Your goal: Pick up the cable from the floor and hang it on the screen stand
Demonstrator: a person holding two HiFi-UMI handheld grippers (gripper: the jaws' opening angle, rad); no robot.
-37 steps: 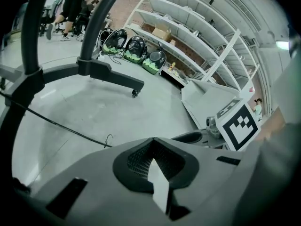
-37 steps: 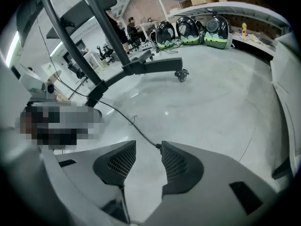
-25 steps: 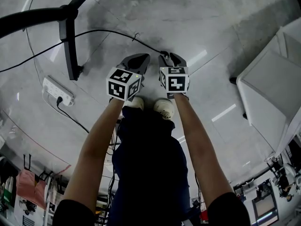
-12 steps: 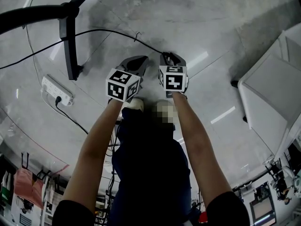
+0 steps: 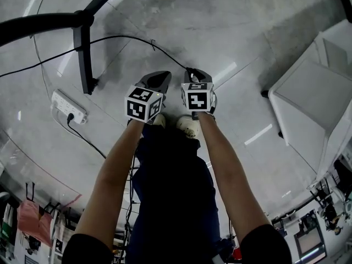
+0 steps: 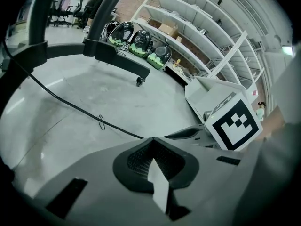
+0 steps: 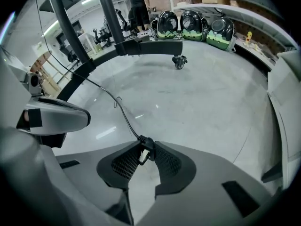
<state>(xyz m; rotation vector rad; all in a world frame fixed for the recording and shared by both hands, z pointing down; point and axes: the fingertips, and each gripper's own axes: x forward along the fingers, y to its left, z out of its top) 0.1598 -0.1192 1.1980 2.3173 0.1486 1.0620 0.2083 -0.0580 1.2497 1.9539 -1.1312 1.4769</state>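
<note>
Both outstretched arms have drawn in slightly; right tool (image 7: 146, 147) is closing on the thin black cable (image 7: 123, 113) plug, left tool (image 6: 153, 142) pressed together.

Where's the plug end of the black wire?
In the right gripper view the plug sits low and central, between the right hand-held gripper's closing jaws; its wire trails across the floor.
</note>
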